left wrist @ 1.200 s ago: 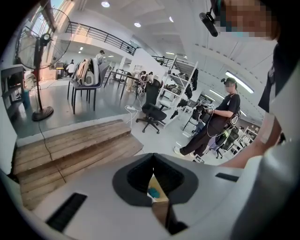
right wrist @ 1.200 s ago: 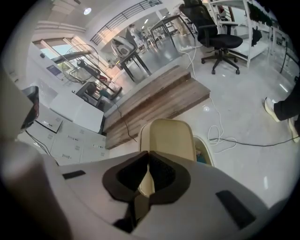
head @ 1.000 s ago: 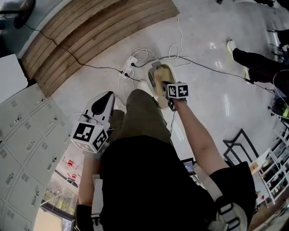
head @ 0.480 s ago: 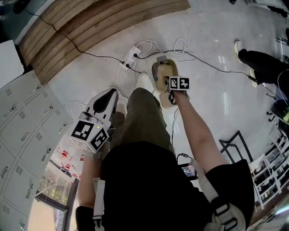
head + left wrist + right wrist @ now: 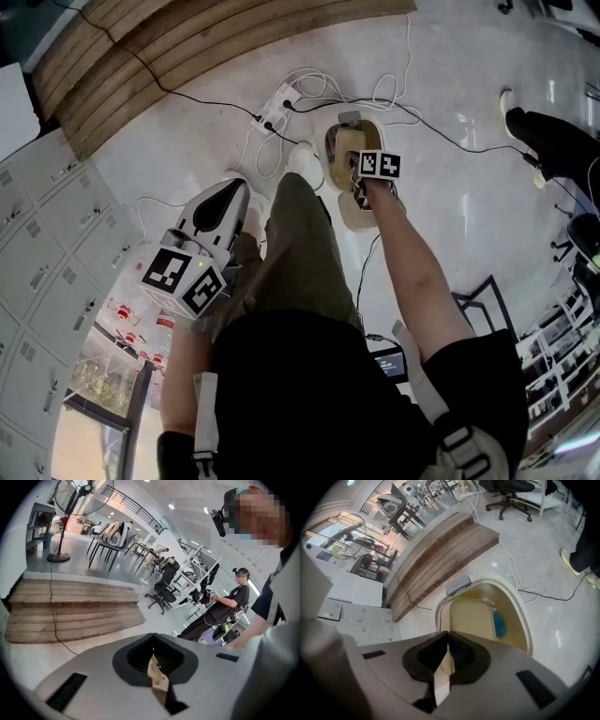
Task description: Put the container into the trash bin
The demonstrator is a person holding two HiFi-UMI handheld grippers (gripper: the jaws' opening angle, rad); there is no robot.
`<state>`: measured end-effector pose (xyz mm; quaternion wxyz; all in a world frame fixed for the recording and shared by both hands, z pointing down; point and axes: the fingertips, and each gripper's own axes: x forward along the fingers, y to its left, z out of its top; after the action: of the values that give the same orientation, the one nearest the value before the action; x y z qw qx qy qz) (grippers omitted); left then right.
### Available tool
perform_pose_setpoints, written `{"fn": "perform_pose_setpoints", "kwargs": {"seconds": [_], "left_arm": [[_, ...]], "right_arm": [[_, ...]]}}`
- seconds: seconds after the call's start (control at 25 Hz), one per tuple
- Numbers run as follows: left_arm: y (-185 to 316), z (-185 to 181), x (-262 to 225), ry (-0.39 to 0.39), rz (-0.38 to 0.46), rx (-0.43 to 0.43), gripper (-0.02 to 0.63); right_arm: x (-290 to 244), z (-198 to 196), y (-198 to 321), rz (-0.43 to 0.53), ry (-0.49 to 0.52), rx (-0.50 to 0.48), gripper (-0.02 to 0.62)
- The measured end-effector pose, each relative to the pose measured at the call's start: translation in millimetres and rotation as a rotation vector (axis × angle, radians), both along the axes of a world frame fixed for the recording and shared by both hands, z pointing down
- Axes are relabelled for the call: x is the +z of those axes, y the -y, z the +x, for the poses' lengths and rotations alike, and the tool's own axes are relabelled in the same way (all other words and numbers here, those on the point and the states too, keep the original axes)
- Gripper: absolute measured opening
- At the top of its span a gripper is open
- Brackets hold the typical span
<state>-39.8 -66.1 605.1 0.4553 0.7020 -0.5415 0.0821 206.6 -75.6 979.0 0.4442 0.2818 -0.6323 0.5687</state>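
A cream oval trash bin (image 5: 360, 214) stands open on the floor in front of my feet, with a grey pedal (image 5: 349, 118) at its far end. In the right gripper view its rim (image 5: 520, 620) rings a yellowish inside that holds something blue (image 5: 500, 623). My right gripper (image 5: 359, 195) hangs over the bin, shut on the edge of a flat beige container (image 5: 471, 618), which reaches down into the opening. My left gripper (image 5: 228, 190) is at my left side, away from the bin, its jaws shut (image 5: 153, 641) with nothing held.
White cables and a power strip (image 5: 278, 105) lie just beyond the bin. A curved wooden step (image 5: 187, 56) runs behind it. Grey lockers (image 5: 47, 234) stand at the left. Another person's shoe (image 5: 511, 103) is at the right, and a black frame (image 5: 483, 300) near my right.
My right gripper has sunk with the container toward the bin's opening. The left gripper has also dropped a little at my side.
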Motion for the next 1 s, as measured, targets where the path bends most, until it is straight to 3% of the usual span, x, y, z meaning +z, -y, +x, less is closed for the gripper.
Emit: {"fn": "perform_pose_setpoints", "kwargs": {"seconds": [1.0], "left_arm": [[-14,22,52,-0.033,-0.036,-0.006,0.008]], "right_arm": [[76,15,13,-0.003,-0.072,0.021,0.028]]}}
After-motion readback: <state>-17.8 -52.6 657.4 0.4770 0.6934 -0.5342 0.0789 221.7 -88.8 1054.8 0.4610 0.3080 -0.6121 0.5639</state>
